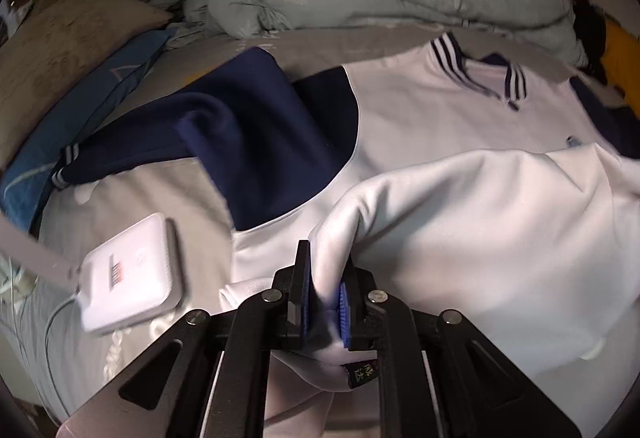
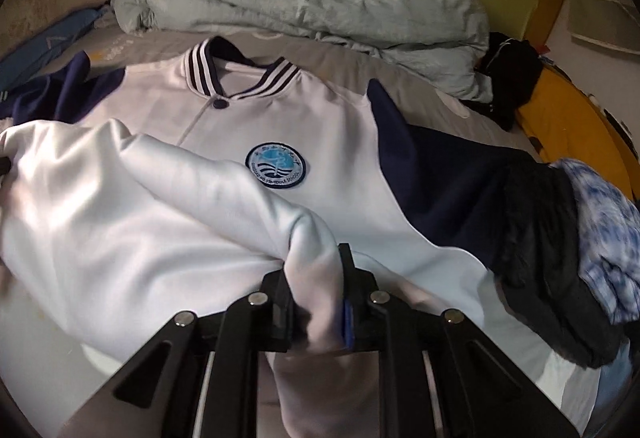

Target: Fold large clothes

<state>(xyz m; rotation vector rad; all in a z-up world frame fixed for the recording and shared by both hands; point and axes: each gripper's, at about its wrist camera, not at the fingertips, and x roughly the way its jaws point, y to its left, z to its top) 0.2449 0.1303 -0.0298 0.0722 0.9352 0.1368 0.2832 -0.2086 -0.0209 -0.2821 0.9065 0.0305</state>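
Fingers [image 1: 344, 296] clamping jacket [image 1: 460, 110] hem

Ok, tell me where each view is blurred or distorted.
Left wrist view: the white box at lower left is smeared by motion, fisheye bends the bed's edges, corners go black. Right wrist view: the blue-white cloth at right is blurred, the jacket badge stays sharp, same dark fisheye rim.

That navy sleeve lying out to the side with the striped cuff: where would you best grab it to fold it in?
Probably at the striped cuff, coming from the outer end of the navy sleeve. The cuff lies flat at the sleeve's free end on the bed, clear of the white body, so it should pinch cleanly.
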